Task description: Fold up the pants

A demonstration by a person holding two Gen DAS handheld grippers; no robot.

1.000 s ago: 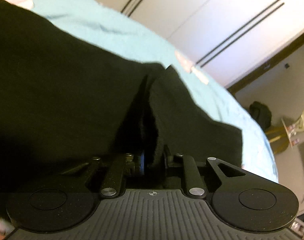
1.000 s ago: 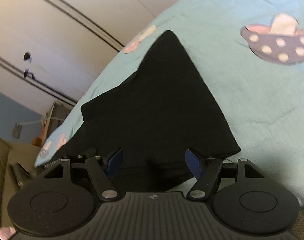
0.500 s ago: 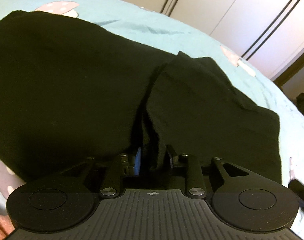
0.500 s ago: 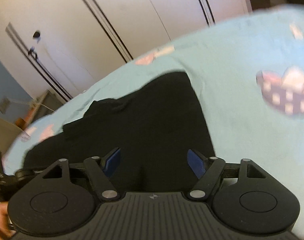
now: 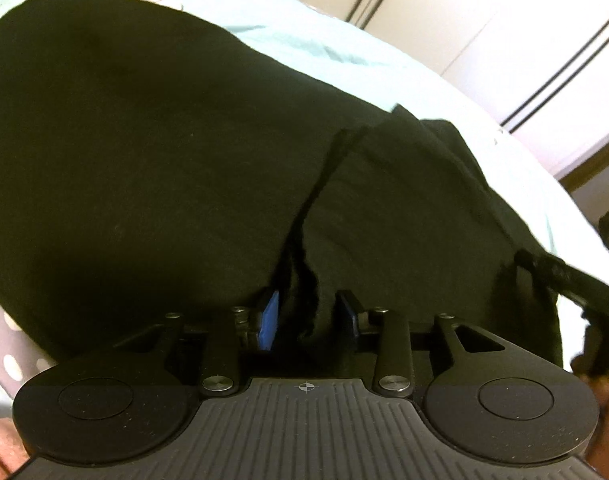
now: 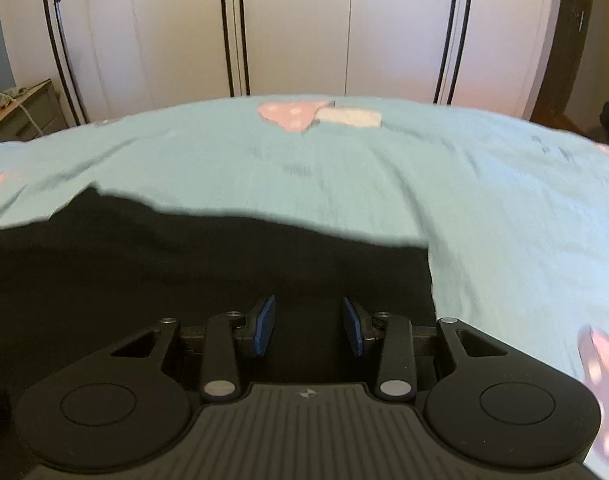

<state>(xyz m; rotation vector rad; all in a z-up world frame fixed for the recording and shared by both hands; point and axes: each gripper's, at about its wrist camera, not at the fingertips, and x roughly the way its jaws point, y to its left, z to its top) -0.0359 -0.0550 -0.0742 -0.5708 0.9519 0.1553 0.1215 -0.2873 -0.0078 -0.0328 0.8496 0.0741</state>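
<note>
The black pants (image 5: pixel 152 168) lie on the pale blue bed (image 6: pixel 384 184), long axis running upper left to lower right in the left view. The left tool (image 5: pixel 309 316) is opening, a fabric fold loose between its pads. The right tool (image 6: pixel 308 326) is closing over the cloth, pads not pressing.

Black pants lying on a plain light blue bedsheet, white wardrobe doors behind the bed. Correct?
Not plain. The right wrist view shows the light blue bedsheet printed with pink white-dotted mushrooms. The black pants do lie on it, with white wardrobe doors behind the bed.
</note>
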